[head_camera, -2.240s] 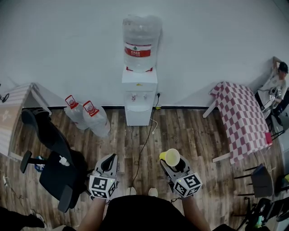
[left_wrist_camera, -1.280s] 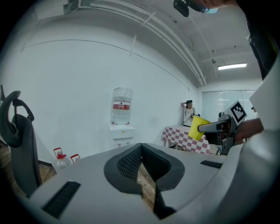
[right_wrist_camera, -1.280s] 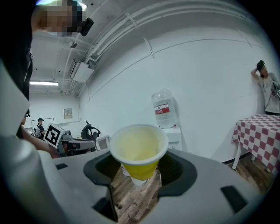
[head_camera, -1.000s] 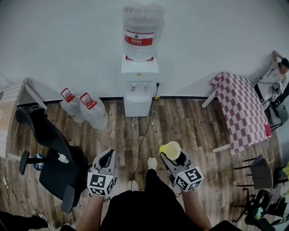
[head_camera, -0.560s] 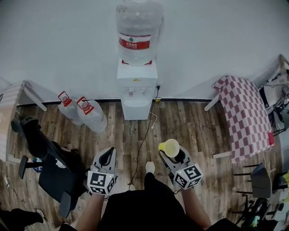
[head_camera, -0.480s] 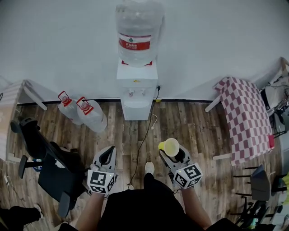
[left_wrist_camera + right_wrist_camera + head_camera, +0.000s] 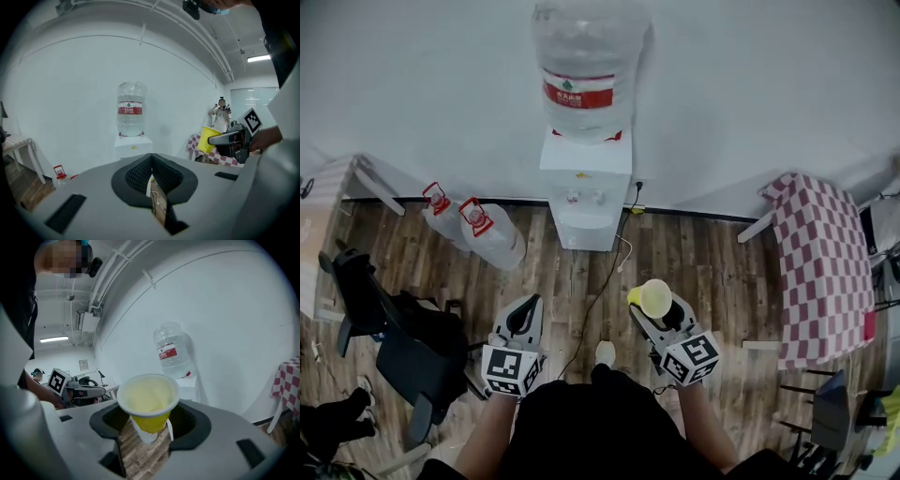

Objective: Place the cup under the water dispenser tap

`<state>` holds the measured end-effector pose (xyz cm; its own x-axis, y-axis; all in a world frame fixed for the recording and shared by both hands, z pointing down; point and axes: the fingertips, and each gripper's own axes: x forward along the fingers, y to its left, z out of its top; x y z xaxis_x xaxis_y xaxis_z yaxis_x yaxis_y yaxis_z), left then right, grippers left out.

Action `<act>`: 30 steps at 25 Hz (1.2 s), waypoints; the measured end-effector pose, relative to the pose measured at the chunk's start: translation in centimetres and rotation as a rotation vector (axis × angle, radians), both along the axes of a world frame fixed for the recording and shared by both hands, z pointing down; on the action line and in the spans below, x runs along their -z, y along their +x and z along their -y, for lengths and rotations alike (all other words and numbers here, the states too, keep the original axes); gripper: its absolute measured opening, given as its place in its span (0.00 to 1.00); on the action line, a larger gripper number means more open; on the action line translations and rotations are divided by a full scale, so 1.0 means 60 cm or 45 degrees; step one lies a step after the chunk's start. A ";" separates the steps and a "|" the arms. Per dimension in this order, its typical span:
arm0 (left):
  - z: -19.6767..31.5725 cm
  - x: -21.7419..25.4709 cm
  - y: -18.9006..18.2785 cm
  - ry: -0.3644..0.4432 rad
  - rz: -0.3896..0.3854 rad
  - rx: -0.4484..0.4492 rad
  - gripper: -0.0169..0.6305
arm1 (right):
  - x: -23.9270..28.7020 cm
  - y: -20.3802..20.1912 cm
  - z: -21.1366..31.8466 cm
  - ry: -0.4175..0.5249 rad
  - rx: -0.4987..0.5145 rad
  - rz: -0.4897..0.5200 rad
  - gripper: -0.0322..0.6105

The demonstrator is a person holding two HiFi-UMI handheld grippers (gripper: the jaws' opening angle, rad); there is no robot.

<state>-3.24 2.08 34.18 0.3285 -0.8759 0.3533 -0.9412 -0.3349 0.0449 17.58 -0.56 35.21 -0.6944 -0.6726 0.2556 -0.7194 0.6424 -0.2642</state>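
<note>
**A:** Where's the yellow paper cup (image 7: 656, 297)?

**B:** Upright in the right gripper (image 7: 149, 423), whose jaws clench its lower wall. It hangs over the wooden plank floor (image 7: 712, 272), well apart from the white water dispenser (image 7: 584, 192) that carries the clear bottle (image 7: 584, 52).

**A:** And the left gripper (image 7: 151, 159)?

**B:** Jaws pressed together on themselves, held beside the right one.
</note>
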 end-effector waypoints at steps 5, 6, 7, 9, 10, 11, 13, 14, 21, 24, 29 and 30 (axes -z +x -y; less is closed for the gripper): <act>0.032 -0.008 0.028 -0.007 0.012 0.049 0.05 | -0.015 0.024 0.045 -0.008 0.065 -0.001 0.46; 0.036 -0.009 0.033 -0.009 0.014 0.057 0.05 | -0.016 0.028 0.052 -0.009 0.076 -0.001 0.46; 0.039 -0.010 0.036 -0.011 0.015 0.065 0.05 | -0.017 0.030 0.058 -0.010 0.086 0.000 0.46; 0.043 -0.013 0.039 -0.020 0.020 0.082 0.05 | -0.018 0.034 0.068 -0.011 0.101 0.002 0.46; 0.044 -0.014 0.039 -0.026 0.024 0.090 0.05 | -0.020 0.034 0.072 -0.014 0.107 0.006 0.46; 0.044 -0.015 0.039 -0.032 0.028 0.096 0.05 | -0.021 0.034 0.074 -0.018 0.112 0.010 0.46; 0.045 -0.017 0.036 -0.043 0.037 0.108 0.05 | -0.026 0.031 0.079 -0.026 0.125 0.016 0.46; 0.045 -0.018 0.034 -0.046 0.040 0.115 0.05 | -0.028 0.029 0.081 -0.030 0.132 0.019 0.46; 0.053 -0.026 0.019 -0.063 0.041 0.134 0.05 | -0.042 -0.002 0.087 -0.063 0.173 0.022 0.46; 0.064 -0.031 0.013 -0.062 0.034 0.128 0.05 | -0.050 -0.023 0.094 -0.070 0.183 0.015 0.46; 0.099 -0.057 -0.005 -0.087 -0.013 0.101 0.05 | -0.065 -0.074 0.125 -0.061 0.198 -0.010 0.46; 0.108 -0.063 -0.009 -0.093 -0.019 0.090 0.05 | -0.067 -0.086 0.134 -0.057 0.199 -0.012 0.46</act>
